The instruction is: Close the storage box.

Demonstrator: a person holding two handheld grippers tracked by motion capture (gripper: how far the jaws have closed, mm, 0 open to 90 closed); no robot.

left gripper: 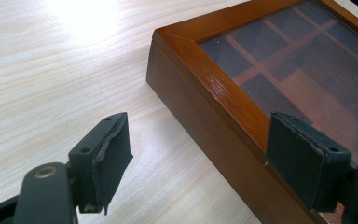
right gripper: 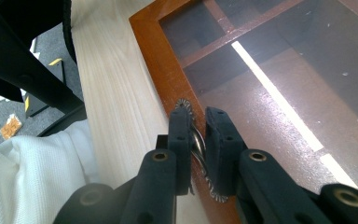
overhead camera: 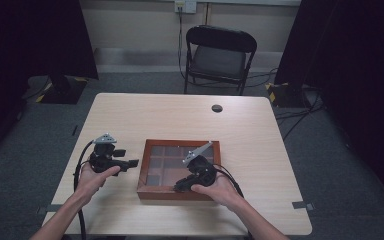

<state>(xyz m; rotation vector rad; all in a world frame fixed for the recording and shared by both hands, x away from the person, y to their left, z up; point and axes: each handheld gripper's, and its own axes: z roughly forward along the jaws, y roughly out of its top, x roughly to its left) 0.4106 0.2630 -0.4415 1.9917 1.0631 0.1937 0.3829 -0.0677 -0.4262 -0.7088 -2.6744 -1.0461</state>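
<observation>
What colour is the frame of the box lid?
Reddish-brown wood frame, best in the left gripper view.

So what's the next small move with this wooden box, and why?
Probably lift the right gripper gently to raise the glass lid of the wooden box: its jaws pinch the small metal handle on the front edge, while the left gripper waits open at the box's side.

Left hand-held gripper (overhead camera: 130, 163) gapes wide – right hand-held gripper (right gripper: 198, 135) pinched tight, both low
</observation>
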